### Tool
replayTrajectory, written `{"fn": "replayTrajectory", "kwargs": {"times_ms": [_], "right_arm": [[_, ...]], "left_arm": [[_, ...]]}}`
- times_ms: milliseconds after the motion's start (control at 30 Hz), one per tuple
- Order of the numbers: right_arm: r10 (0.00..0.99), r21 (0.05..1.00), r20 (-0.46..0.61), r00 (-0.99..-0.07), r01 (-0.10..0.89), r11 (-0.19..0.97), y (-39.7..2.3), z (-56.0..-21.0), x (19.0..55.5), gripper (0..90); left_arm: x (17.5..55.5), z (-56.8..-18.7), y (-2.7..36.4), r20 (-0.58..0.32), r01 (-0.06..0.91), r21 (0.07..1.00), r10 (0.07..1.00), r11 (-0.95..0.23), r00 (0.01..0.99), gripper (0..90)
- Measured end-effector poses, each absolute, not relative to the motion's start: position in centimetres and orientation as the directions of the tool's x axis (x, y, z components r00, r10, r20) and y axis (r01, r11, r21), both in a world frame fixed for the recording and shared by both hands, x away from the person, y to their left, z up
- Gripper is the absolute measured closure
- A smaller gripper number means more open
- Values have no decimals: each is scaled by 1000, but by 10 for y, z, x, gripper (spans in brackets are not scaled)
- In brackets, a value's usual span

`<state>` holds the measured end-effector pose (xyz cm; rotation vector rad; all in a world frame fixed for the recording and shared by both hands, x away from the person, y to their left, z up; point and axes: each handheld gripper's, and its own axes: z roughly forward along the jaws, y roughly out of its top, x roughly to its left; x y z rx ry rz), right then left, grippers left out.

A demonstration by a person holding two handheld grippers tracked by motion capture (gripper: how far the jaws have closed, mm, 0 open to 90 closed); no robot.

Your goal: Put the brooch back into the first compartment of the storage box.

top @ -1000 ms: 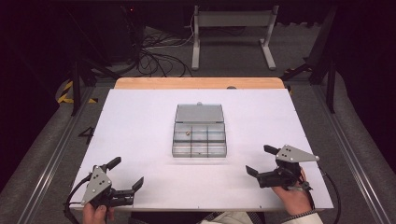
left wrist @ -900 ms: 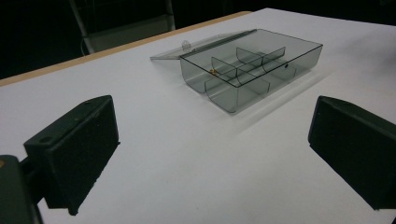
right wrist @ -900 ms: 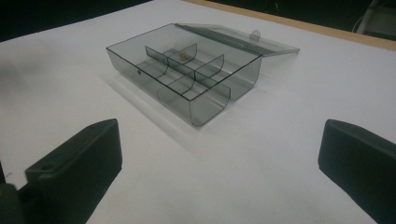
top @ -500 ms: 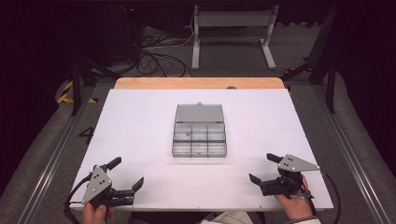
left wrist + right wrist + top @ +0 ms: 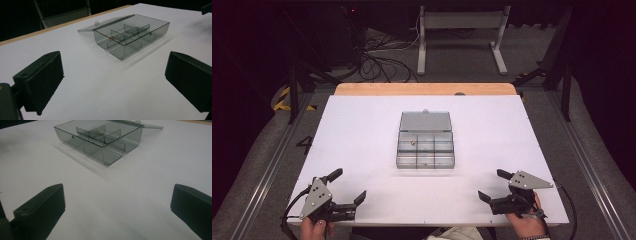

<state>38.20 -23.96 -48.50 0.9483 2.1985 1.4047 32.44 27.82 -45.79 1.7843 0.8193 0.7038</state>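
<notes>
A clear grey compartment box (image 5: 425, 148) sits near the middle of the white table (image 5: 362, 130), its lid (image 5: 425, 121) swung fully open and lying flat on the table on the far side. Thin dividers split the tray into small cells. In one cell of the far row, toward the person's left, lies a tiny amber-coloured object (image 5: 413, 141); it is too small to tell what it is. A small dark dot shows on the box's side wall in both gripper views, possibly a latch hole.

The left gripper (image 5: 348, 187) is held low over the near left corner of the table, well apart from the box, with its jaws spread wide and nothing between them. In the left gripper view the two black jaws frame bare table, with the box (image 5: 131, 33) beyond them toward the upper right.

The right gripper (image 5: 495, 185) is held at the near right corner, likewise well apart from the box, jaws wide apart and empty. The right gripper view looks along its jaws at the box (image 5: 100, 137), which lies ahead and slightly left. A hand (image 5: 528, 222) grips each tool from the bottom edge of the high view.
</notes>
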Motion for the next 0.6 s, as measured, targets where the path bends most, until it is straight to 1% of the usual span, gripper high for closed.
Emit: {"fn": "replayTrajectory", "kwargs": {"times_ms": [300, 400, 600], "right_arm": [[707, 898, 48, -706, 341, 279, -240, -485, 383, 1], [709, 894, 47, -704, 345, 284, -241, -484, 383, 1], [714, 892, 42, -699, 347, 288, -241, -484, 383, 1]], "left_arm": [[325, -458, 279, 75, 218, 943, 798, -252, 598, 26], [325, -458, 278, 93, 212, 940, 799, -267, 594, 29], [325, -458, 278, 95, 205, 941, 792, -269, 603, 30]]}}
